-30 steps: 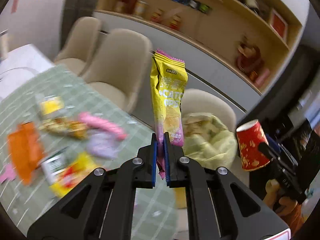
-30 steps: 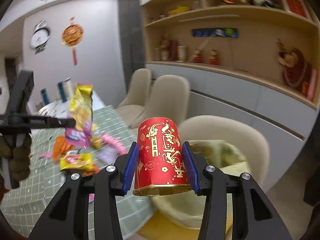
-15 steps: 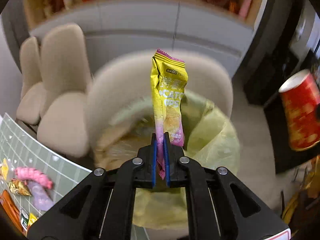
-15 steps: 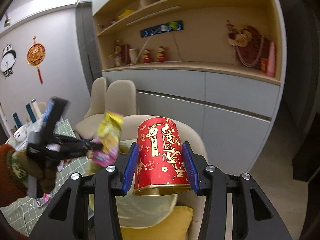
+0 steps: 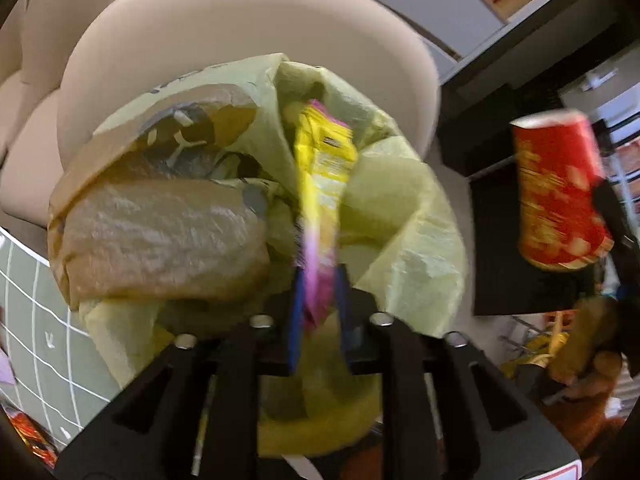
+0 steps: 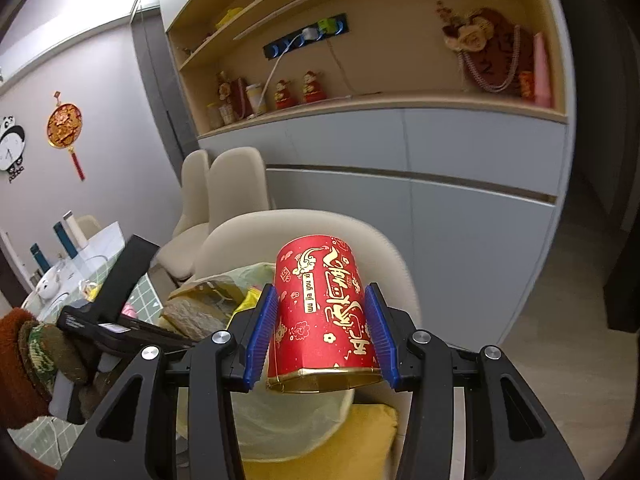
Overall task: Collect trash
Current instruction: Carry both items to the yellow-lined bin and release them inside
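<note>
Left tongs [image 5: 318, 312]: standing spread, blue pads on either side of the yellow-and-pink chip packet [image 5: 324, 184] with a visible gap; whether a pad is touching it, I cannot tell, as the packet is blurring.
Chip packet: hanging between the pads, its upper end reaching into the mouth of the yellow-green trash bag [image 5: 404, 240].
Trash bag: sitting open on the seat of the beige chair [image 5: 240, 20], just past the left tongs; a crumpled brown paper bag [image 5: 160, 236] is filling its left half.
Right tongs [image 6: 322, 332]: pinching the red paper cup [image 6: 324, 304], blue pads pressing both sides of its wall.
Red paper cup: being held upside down, gold rim nearest the camera, above and right of the trash bag [image 6: 280, 416]; in the left wrist view it is showing blurred at the right [image 5: 560, 192].
Yellow cushion [image 6: 352, 440]: lying on the chair seat under the bag.
Counter [image 5: 36, 320]: showing at lower left, its green checked cloth beside the chair.
Shelf unit [image 6: 360, 60]: standing far behind, carrying figurines and ornaments.
</note>
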Available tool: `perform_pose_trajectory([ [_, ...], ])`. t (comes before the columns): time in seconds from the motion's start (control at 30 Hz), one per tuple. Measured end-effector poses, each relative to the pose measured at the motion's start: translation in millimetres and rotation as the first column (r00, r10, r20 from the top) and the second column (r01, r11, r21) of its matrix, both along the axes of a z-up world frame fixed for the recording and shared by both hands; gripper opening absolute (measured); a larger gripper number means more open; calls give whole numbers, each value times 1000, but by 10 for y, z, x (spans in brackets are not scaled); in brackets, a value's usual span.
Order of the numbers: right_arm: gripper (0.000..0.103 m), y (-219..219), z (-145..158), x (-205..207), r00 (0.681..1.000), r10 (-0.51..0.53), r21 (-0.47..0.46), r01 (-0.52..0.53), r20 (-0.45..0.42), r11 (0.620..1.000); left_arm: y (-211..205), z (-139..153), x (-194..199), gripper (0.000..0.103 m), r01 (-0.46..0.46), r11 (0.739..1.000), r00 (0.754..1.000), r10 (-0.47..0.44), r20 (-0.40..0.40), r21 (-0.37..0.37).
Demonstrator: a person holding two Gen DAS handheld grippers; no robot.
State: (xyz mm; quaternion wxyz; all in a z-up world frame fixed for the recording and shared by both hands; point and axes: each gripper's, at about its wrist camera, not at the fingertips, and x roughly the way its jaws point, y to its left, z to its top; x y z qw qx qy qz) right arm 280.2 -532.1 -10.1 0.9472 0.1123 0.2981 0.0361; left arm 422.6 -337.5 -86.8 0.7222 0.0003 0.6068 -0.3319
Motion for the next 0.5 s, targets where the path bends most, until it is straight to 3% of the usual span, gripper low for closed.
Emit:
perform_pose_trajectory([
  [0.17, 43, 315, -35, 345, 990, 138, 36, -138, -2, 990, 277, 340, -196, 34, -66, 996, 995, 70, 67, -56],
  [0.23, 43, 488, -78, 505, 981, 194, 46, -192, -24, 980, 475, 541, -279, 35, -128, 989, 981, 137, 140, -68],
  [0.4, 41, 880, -371, 956, 940, 318, 106, -306, -127, 946, 974, 833, -714, 38, -283, 958, 896, 285, 340, -56],
  [0.5, 38, 995, -630, 1173, 912, 320, 105, -302, -258, 947, 1271, 854, -843, 38, -360, 933, 861, 343, 376, -27],
])
